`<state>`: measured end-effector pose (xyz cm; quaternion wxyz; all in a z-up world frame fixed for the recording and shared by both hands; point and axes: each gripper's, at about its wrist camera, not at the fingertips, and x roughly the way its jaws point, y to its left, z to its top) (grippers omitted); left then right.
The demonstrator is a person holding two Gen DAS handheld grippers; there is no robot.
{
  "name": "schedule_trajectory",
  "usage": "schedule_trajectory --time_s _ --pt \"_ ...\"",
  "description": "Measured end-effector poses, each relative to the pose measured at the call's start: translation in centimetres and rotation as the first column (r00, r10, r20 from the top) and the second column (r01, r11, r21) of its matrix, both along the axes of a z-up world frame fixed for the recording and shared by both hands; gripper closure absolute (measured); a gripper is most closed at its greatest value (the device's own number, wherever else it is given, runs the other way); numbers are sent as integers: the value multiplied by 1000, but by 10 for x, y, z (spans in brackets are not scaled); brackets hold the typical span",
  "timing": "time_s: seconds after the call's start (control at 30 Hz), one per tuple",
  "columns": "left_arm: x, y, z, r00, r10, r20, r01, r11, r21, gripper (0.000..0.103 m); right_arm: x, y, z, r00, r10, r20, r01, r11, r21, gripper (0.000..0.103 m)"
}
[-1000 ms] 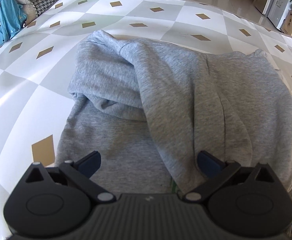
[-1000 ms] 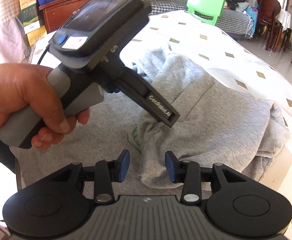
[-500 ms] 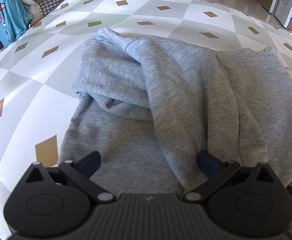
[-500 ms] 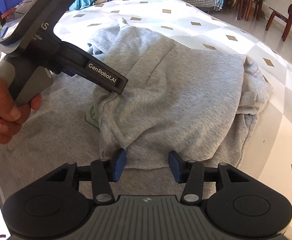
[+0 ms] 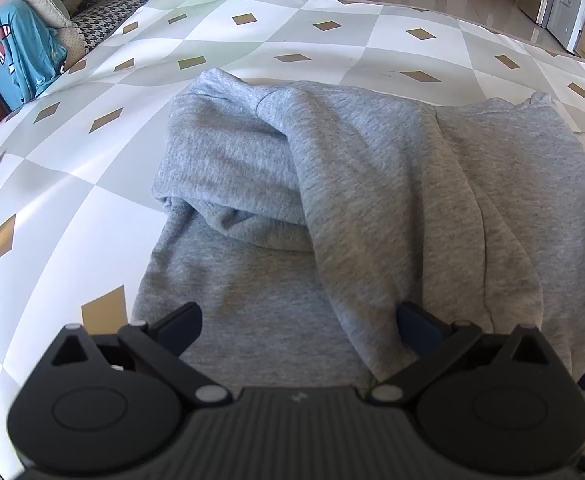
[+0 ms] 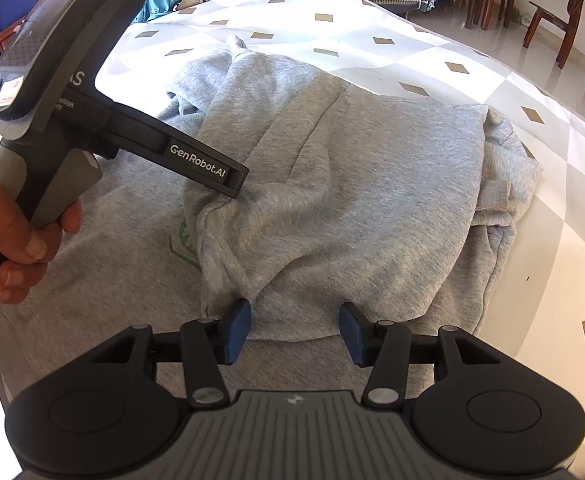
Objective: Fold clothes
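1. Beneath both grippers spreads a tablecloth [image 5: 92, 208] checked white and grey with tan diamonds, running far ahead of the fingers.
2. On it, directly ahead of each tool, lies the grey hoodie [image 5: 372, 184], one half folded over its body.
3. Left gripper [image 5: 298, 322]: jaws spread wide, the folded layer's edge lying against its right pad, not pinched.
4. Right gripper [image 6: 295, 330]: jaws part-way apart, the fold's hem between them, unpressed.
5. A hand [image 6: 10, 236] grips the left tool's handle, left of the right fingers.
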<state>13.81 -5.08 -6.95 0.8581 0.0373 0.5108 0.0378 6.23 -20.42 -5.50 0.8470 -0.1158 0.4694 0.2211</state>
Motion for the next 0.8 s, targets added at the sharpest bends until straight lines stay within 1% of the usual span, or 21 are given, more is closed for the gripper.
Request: schedule_trajectory --time_s 0.17,0.3,0.37,0.5,0.67,0.8 --pt "3 6 7 998 45 33 -46 998 36 0 -2 8 12 999 15 30 -17 999 40 54" --pt "4 10 8 998 57 41 -59 997 50 0 -1 12 7 1000 10 10 -10 1000 7 51" --pt "4 13 8 997 67 39 -68 997 35 0 -1 13 3 1000 2 -5 -2 1000 -15 51" --pt "3 17 9 997 76 20 -76 997 -5 0 -2 13 6 1000 -12 -9 11 1000 -17 51" --pt "-5 16 15 999 48 22 -48 999 -4 0 -6 11 12 998 -53 -20 53 999 5 50" --pt "-14 17 19 999 20 25 -20 1000 -14 0 -12 8 10 992 -118 -45 119 993 10 49"
